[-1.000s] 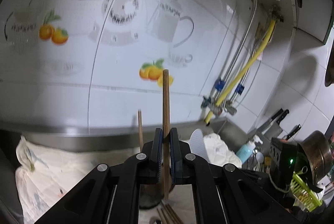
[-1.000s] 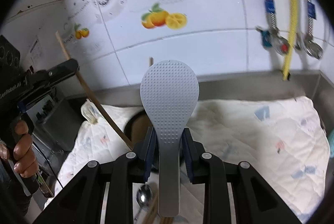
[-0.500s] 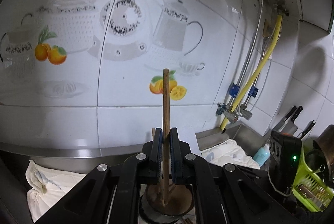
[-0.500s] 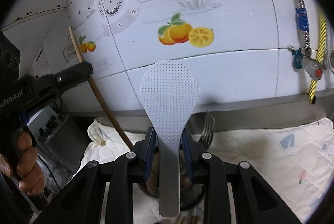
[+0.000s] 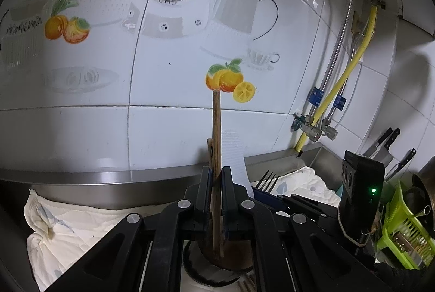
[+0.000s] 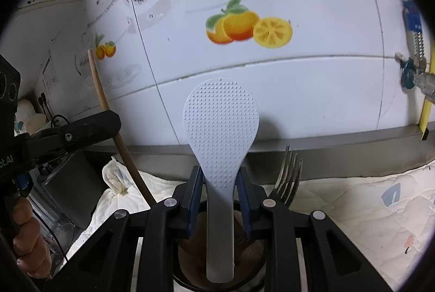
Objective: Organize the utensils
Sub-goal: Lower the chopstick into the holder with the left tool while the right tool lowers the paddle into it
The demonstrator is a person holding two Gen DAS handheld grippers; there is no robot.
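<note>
Chopsticks and a rice paddle stand upright in our two claws, both poised over the same dark round holder (image 6: pixel 217 259) on the counter, which reads as the step of dropping each utensil handle-first into it. Our left claw (image 5: pixel 215 199) is clamped tight on a wooden chopstick (image 5: pixel 216 134), whose lower end already reaches into the holder's mouth; our right claw (image 6: pixel 219 199) is clamped on the neck of the grey rice paddle (image 6: pixel 220 134), its handle hanging down inside the rim. We judge they are held vertical so they slide in without tipping the holder. A fork (image 6: pixel 289 177) stands in the holder too, tines up, just beside the paddle on its right, and a second stick shows behind the chopstick in the left view. Room is tight: two claws crowd one small opening, and the fork sits close to the right claw's outer finger. The tiled wall (image 5: pixel 163 129) and steel ledge (image 5: pixel 81 175) lie behind, apart from the utensils, while the quilted cloth (image 6: pixel 367 210) spreads open to the right. A hand (image 6: pixel 27 237) grips the left tool's handle at the edge of the right view.
</note>
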